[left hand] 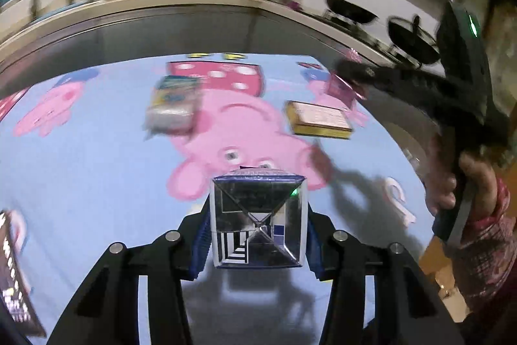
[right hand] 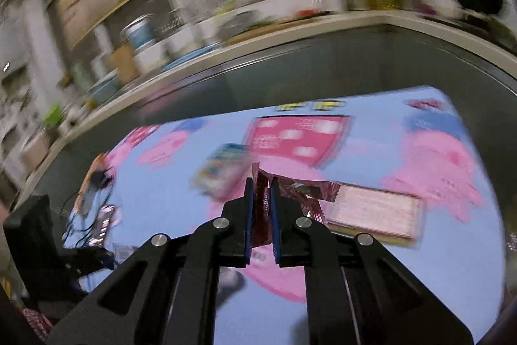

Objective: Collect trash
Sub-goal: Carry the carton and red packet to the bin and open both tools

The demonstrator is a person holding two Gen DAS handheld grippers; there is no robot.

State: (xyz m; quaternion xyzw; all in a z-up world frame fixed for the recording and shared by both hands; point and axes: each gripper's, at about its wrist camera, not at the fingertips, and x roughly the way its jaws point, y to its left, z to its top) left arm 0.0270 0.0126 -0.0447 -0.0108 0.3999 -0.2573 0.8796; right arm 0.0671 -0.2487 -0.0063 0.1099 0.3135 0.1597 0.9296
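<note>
Left gripper point(left hand: 258, 225): clenched on a small carton point(left hand: 258, 222), silvered base toward the lens, blue pads pressed against both of its sides, the load carried clear above the mat. Right gripper point(right hand: 261, 215): nearly closed, a crinkled red foil wrapper point(right hand: 303, 193) pinched between its pads, the loose end trailing off to the right. In the left wrist view the right gripper is also seen at the upper right, held by a hand point(left hand: 465, 180) in a patterned sleeve. Below both tools a blue cartoon-pig mat point(left hand: 80, 183) is spread. On it 2 larger items are left: a blurred blue-and-yellow packet point(left hand: 174, 105) left of centre, and a flat gold-edged box point(left hand: 318, 118) to its right, well apart from each other. More clutter, too blurred to name, is noted at the mat's left edge. Beyond the mat runs a kitchen counter with pans. No bin is visible in either view. Judged progress: 2 pieces picked up, none seen deposited, at least 2 left; roughly midway at best.
</note>
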